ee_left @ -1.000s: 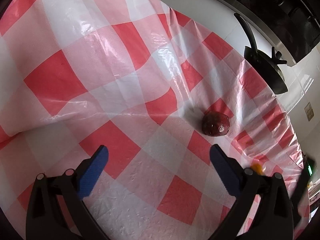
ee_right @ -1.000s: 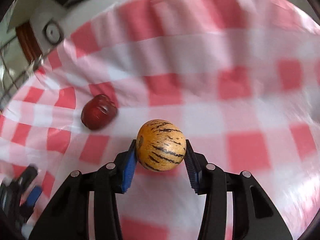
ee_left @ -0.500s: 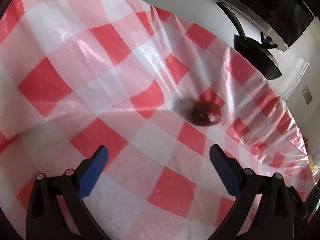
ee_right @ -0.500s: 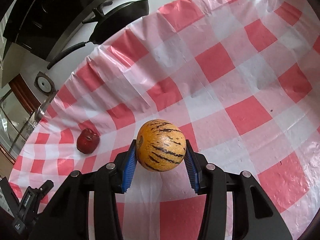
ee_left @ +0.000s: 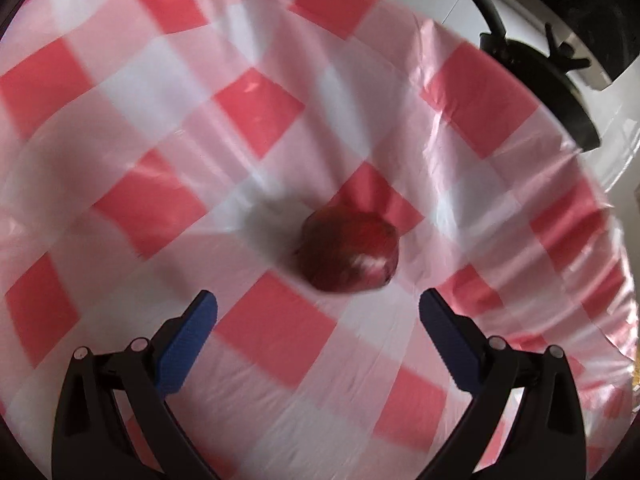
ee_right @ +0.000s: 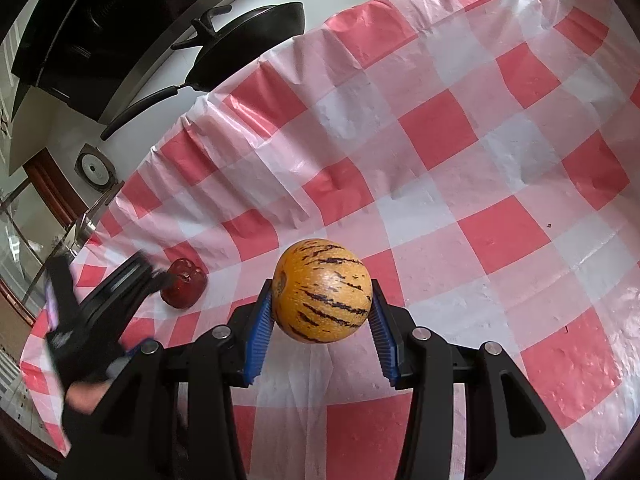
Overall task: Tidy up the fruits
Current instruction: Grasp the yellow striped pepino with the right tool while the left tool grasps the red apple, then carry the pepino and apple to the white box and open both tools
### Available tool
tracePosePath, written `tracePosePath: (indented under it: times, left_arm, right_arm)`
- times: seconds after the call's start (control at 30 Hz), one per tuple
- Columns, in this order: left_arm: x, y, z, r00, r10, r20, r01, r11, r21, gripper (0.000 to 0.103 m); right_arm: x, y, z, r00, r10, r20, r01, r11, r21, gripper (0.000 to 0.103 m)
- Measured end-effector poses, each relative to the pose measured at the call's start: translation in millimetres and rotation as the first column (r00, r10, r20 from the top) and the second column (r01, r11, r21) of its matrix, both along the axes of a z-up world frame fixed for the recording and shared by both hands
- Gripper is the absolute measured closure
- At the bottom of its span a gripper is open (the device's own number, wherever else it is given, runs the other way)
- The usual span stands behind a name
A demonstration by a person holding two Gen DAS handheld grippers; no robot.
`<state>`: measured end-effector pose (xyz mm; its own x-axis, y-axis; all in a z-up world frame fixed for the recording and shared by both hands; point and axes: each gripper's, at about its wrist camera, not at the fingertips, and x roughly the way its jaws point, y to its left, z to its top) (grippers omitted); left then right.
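Note:
A dark red apple (ee_left: 349,252) lies on the red and white checked tablecloth (ee_left: 260,108), just ahead of my left gripper (ee_left: 318,310), which is open and empty with the apple a little beyond its blue pads. The apple also shows in the right wrist view (ee_right: 184,289), with the left gripper (ee_right: 160,276) reaching it from the left. My right gripper (ee_right: 322,312) is shut on an orange melon with dark stripes (ee_right: 322,291) and holds it above the cloth.
A black frying pan (ee_right: 248,44) sits on the white counter beyond the cloth's far edge; it also shows in the left wrist view (ee_left: 560,92). The cloth (ee_right: 460,140) hangs wrinkled over that edge. A dark stove or hood (ee_right: 100,12) is behind.
My left gripper has moved in toward the apple, which is now much closer and nearly between the pads. My right gripper still holds the melon and has steadied above the cloth.

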<state>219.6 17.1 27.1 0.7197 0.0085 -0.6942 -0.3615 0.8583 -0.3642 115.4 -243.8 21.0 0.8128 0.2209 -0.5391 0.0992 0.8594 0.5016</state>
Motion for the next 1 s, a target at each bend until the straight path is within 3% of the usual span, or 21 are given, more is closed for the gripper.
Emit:
tracePosePath:
  times: [0.17, 0.2, 0.23, 0.27, 0.57, 0.8, 1.0]
  left_arm:
    - [33.0, -14.2, -6.0, 0.998, 0.018, -0.058, -0.013, 0.996, 0.093, 0.003]
    - [35.5, -15.4, -9.0, 0.997, 0.009, -0.075, -0.001, 0.995, 0.101, 0.017]
    - [36.2, -15.5, -10.9, 0.997, -0.013, -0.08, 0.02, 0.995, 0.095, 0.04]
    - [32.9, -16.0, -9.0, 0.997, -0.065, -0.05, 0.069, 0.993, 0.091, 0.044]
    - [-65.3, 12.0, 14.1, 0.99, -0.116, 0.079, 0.106, 0.987, 0.117, 0.045]
    - [-153.0, 44.9, 16.6, 0.989, -0.097, 0.109, 0.082, 0.987, 0.137, 0.045]
    - [-162.7, 60.8, 9.0, 0.992, -0.067, 0.104, 0.057, 0.994, 0.097, 0.045]
  right_arm:
    - [1.0, 0.4, -0.3, 1.0, 0.005, -0.002, -0.005, 1.0, 0.002, 0.058]
    - [1.3, 0.4, -0.4, 1.0, 0.004, -0.002, -0.004, 1.0, 0.003, 0.058]
    - [1.5, 0.3, -0.5, 1.0, 0.005, -0.004, -0.005, 1.0, 0.003, 0.058]
    - [1.3, 0.3, -0.5, 1.0, 0.005, -0.004, -0.005, 1.0, 0.004, 0.058]
    - [1.4, 0.6, -0.5, 1.0, 0.004, -0.006, -0.004, 1.0, 0.004, 0.058]
    - [1.8, 1.6, -1.0, 1.0, 0.004, -0.008, -0.004, 1.0, 0.004, 0.058]
    - [2.0, 1.3, -0.5, 1.0, 0.005, -0.005, -0.005, 1.0, 0.004, 0.058]
